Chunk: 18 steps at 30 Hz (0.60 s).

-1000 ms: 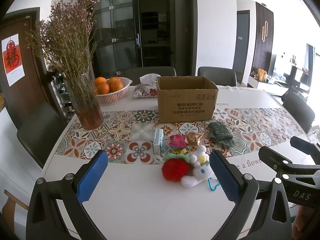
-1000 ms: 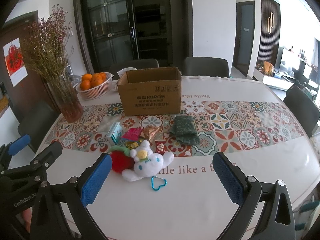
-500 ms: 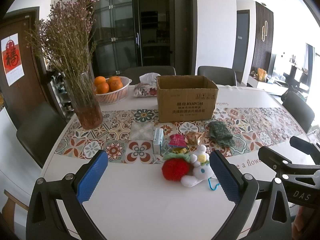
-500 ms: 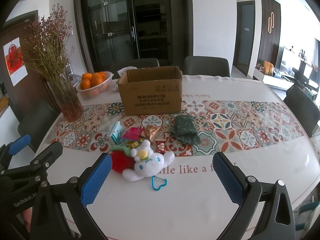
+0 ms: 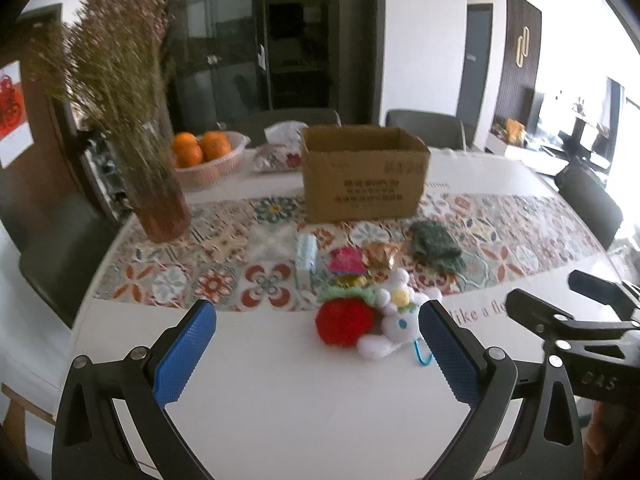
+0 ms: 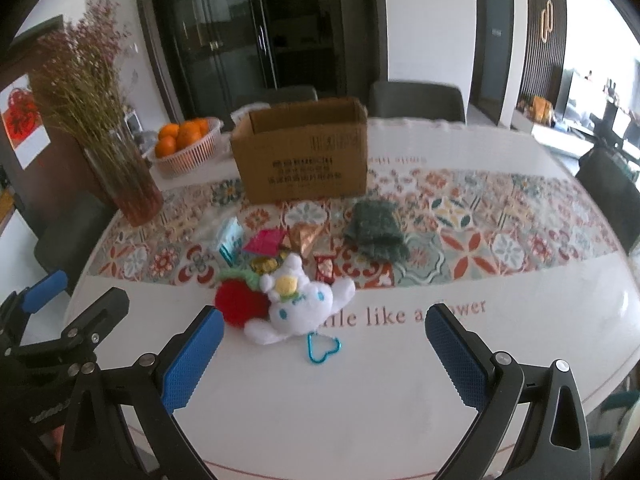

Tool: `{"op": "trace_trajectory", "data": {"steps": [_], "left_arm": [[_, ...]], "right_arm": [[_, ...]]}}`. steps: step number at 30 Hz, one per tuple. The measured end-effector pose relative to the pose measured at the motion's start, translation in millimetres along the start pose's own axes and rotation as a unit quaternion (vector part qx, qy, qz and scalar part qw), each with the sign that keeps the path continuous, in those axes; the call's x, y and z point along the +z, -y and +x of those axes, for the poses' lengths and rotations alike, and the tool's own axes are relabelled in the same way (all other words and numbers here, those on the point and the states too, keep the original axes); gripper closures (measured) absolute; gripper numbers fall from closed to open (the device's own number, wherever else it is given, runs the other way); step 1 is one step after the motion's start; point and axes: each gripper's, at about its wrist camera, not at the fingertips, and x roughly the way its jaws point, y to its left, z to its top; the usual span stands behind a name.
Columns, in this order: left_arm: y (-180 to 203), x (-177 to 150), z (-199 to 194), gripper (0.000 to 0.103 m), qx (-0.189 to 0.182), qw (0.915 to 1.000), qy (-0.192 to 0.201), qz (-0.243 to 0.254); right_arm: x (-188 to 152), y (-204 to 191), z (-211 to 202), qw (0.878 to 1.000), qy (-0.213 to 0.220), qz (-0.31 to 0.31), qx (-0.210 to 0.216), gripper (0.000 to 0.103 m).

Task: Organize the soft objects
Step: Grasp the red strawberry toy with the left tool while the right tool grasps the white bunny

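Both grippers edging closer to the white plush toy (image 6: 298,304) lying at centre frame on the worktop (image 6: 360,400), right gripper (image 6: 320,350) and left gripper (image 5: 316,354) fingers spread apart, empty, cardboard box (image 6: 304,152) sitting behind

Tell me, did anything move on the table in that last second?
Only the right gripper moved: it came forward toward the white plush toy, jaws open. Nothing was gripped. The left gripper stayed open and put, and the toys, the green cloth and the cardboard box lie as before.

Bright daylight glares from the right — soft blur, fisheye-bent edges.
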Motion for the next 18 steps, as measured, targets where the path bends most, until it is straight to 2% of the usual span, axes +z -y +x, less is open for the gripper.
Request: {"op": "trace_trajectory", "data": {"steps": [11,13,18], "left_arm": [[-5.9,-6.4,63.5,0.0,-0.022,0.9973,-0.069,0.005],[-5.9,-9.2,79.4,0.0,-0.015,0.9964,-0.082,0.014],[-6.5,-14.9,112.2,0.0,-0.026,0.9936,-0.106,0.027]], "right_arm": [[4.4,3.5,70.6,0.997,-0.075,0.017,0.015,0.002],[5.6,4.3,82.7,0.997,-0.08,0.016,0.017,0.003],[4.5,2.1,113.6,0.995,-0.099,0.004,0.022,0.007]]}}
